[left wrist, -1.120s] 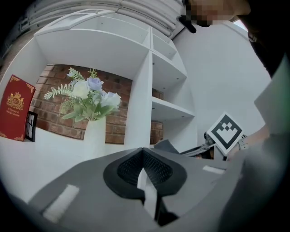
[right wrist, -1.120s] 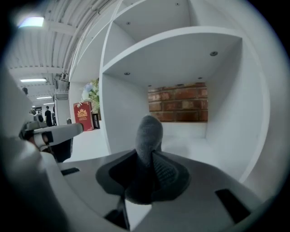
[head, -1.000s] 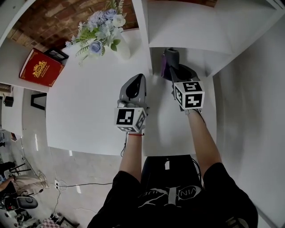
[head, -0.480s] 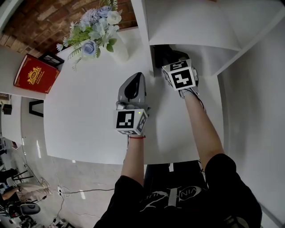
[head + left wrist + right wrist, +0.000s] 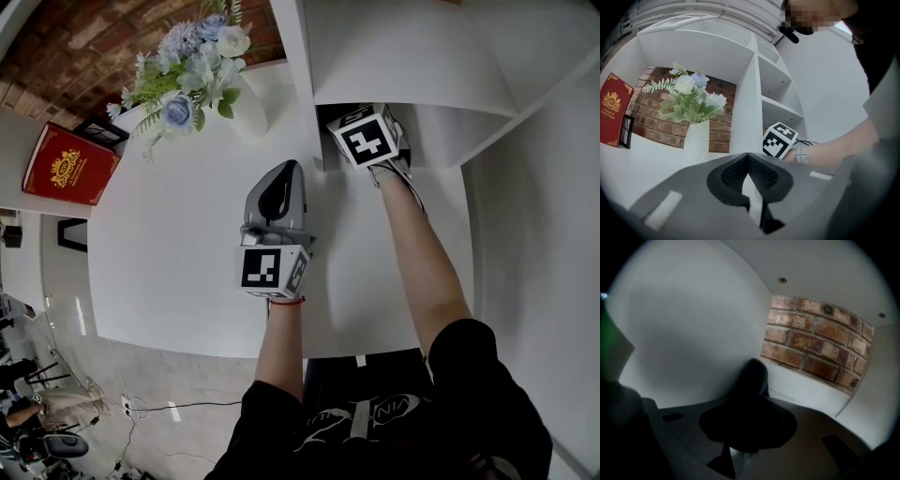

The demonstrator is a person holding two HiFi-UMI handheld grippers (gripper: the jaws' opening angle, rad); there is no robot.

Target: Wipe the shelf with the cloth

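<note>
right gripper: jaws closed on the cloth. the cloth reads as a dark, nearly black wad, bunched into a rounded peak that sticks out past the jaw tips. true colour and weave can't be made out in the shadow. the peak sits low against the white left wall of the shelf compartment, near where that wall meets the compartment floor. a brick wall shows at the back.

head view: the right gripper's marker cube sits at the compartment mouth, with the forearm running back from it. jaws and cloth are hidden under the shelf board.

left gripper: jaws together, nothing between them. it is held over the white table, left of the shelf upright and apart from the right gripper.

further out on the table: a white vase of flowers near the shelf, a red book at the far left edge, and a small black frame just beside the book.
</note>
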